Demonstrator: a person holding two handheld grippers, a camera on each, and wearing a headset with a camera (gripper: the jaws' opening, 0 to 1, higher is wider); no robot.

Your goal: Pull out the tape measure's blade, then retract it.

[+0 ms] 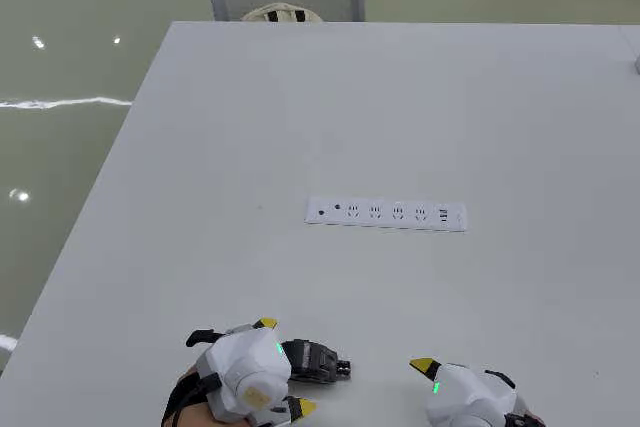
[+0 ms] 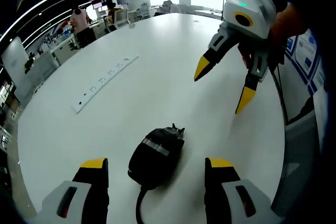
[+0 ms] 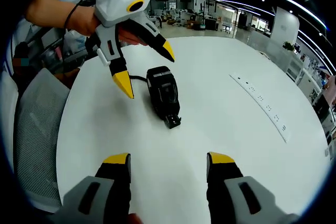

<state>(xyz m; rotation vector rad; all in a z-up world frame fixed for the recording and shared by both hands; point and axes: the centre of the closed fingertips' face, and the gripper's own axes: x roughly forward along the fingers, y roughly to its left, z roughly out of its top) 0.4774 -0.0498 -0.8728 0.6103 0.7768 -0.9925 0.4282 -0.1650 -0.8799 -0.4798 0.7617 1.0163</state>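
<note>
Tape measure (image 2: 156,156) flat on table (image 2: 157,66), between wide-apart jaws of left gripper (image 3: 147,68)

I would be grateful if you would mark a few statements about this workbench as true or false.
1. The tape measure lies on the table between the open jaws of the left hand-held gripper. True.
2. The right hand-held gripper is shut on the tape measure. False: its jaws are open and it is held apart from the tape measure.
3. A long stretch of blade runs across the table. False: the tape measure looks fully wound in.
4. A white power strip lies flat on the table, beyond the tape measure. True.
</note>
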